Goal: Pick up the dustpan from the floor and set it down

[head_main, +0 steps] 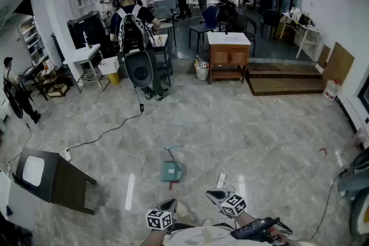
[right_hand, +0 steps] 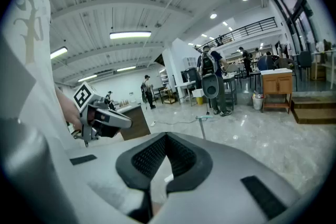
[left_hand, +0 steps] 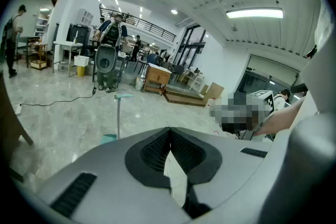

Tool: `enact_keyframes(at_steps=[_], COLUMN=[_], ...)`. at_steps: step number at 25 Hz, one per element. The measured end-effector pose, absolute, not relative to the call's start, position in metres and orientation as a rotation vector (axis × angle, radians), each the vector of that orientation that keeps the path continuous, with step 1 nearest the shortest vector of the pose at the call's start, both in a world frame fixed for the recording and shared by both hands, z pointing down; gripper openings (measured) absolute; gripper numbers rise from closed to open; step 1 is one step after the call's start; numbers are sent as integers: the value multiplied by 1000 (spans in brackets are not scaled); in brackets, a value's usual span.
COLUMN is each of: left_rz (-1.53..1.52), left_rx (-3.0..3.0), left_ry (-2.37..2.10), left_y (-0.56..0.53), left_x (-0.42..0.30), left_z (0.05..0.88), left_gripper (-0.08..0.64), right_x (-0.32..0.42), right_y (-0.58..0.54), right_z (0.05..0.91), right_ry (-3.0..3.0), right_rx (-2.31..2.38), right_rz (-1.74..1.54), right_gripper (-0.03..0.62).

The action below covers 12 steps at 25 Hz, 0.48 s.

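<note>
A teal dustpan (head_main: 171, 170) stands on the marble floor with its long handle (head_main: 171, 150) upright, just ahead of both grippers. My left gripper (head_main: 168, 204) and right gripper (head_main: 216, 196) hover low at the near edge of the head view, apart from the dustpan and holding nothing. In the left gripper view the jaws meet, the left gripper (left_hand: 169, 135) is shut and empty, and the dustpan handle (left_hand: 117, 113) rises to the left beyond them. The right gripper (right_hand: 167, 139) is also shut and empty, with the handle (right_hand: 202, 126) just past its tip.
A dark wooden stand (head_main: 55, 178) leans on the floor at the left. A black cable (head_main: 109, 132) runs across the floor, and a white power strip (head_main: 221, 180) lies near the right gripper. Further off are a person with a backpack (head_main: 135, 31), a wooden cabinet (head_main: 229, 55) and a step platform (head_main: 285, 79).
</note>
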State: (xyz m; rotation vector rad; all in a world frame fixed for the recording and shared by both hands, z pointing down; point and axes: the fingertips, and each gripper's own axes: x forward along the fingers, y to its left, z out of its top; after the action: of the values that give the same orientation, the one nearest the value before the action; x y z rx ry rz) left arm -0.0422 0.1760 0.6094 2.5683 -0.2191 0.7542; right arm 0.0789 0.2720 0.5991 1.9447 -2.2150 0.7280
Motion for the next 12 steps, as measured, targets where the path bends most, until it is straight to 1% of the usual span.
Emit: enact_keyframes(at_steps=[6,12], left_rz=[756,769], left_rx=[2589,2599], left_ry=[-202,-178], left_y=[178,183], left_x=[-22,-10], left_z=[611,611], left_gripper=[12,12], right_x=[105,104], right_y=[277,290], right_z=[597,608], right_ry=[-2207,-2193], right_rx=[2029,1994], right_rz=[716,756], right_gripper=[15,15])
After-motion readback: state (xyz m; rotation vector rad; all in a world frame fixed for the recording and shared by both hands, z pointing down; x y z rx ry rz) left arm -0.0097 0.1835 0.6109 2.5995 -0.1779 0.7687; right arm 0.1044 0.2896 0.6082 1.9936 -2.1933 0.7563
